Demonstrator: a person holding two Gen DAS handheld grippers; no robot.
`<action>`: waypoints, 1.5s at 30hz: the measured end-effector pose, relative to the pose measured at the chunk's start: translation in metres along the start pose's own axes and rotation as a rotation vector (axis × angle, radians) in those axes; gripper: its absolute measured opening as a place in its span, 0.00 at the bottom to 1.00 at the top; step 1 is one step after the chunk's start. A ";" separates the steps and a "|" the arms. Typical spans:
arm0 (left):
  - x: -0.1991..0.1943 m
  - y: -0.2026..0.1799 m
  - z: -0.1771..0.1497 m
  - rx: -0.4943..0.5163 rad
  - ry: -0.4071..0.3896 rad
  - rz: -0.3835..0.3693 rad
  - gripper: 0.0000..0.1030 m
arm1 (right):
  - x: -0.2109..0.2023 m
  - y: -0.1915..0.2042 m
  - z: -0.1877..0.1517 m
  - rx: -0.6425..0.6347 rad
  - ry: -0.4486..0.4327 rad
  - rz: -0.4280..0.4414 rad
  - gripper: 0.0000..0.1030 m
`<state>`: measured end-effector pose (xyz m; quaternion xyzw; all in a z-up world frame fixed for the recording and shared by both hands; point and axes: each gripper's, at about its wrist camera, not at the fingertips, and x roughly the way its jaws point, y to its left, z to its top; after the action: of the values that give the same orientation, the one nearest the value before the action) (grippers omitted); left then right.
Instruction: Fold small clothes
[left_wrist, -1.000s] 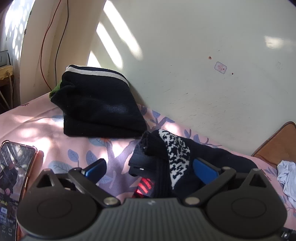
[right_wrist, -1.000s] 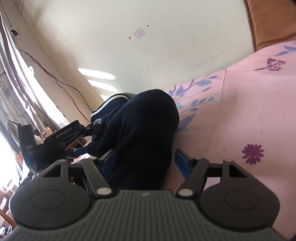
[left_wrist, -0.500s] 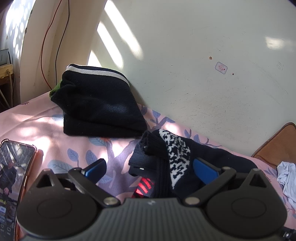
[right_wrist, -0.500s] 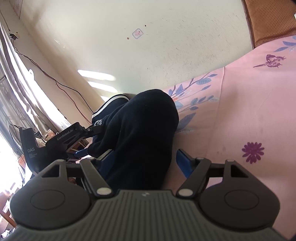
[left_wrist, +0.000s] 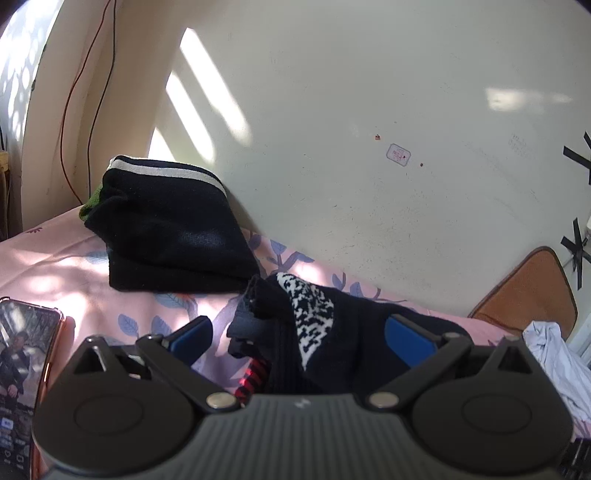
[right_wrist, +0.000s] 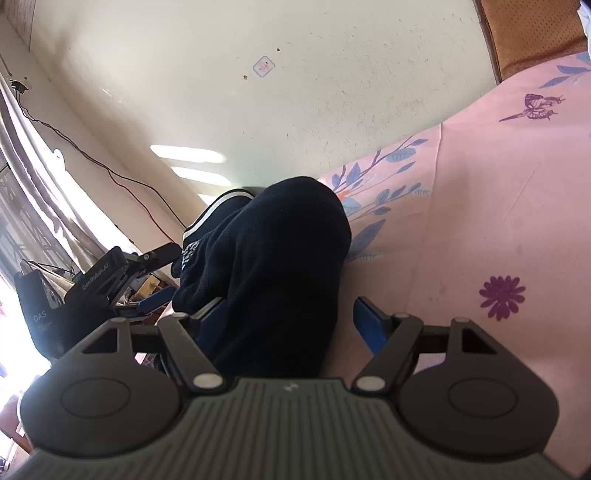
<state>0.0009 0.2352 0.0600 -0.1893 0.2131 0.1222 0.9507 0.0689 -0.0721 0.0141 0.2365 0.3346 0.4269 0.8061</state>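
1. Here, the left gripper (left_wrist: 299, 332) stands spread wide, the dark patterned sock (left_wrist: 314, 328) lying between its pads unclamped.
2. The right gripper (right_wrist: 291, 314) is released too, its jaws apart around that sock's dark end on the pink sheet (right_wrist: 480, 221).
3. A folded black stack (left_wrist: 166, 229) sits beside the wall.

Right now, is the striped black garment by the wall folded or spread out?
Folded: the striped garment sits as a compact, layered stack on the sheet, stripe along its top edge.
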 end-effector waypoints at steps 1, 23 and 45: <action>-0.003 0.000 -0.003 0.013 0.006 0.008 1.00 | 0.000 0.000 0.000 0.002 0.001 0.002 0.75; 0.013 0.013 -0.030 0.017 0.171 0.020 1.00 | 0.003 -0.001 0.000 0.000 0.027 0.004 0.77; 0.014 0.011 -0.031 0.020 0.176 0.022 1.00 | 0.003 0.000 0.000 -0.003 0.027 0.004 0.78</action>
<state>-0.0017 0.2347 0.0238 -0.1874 0.2993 0.1132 0.9287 0.0701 -0.0700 0.0134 0.2300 0.3443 0.4321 0.8012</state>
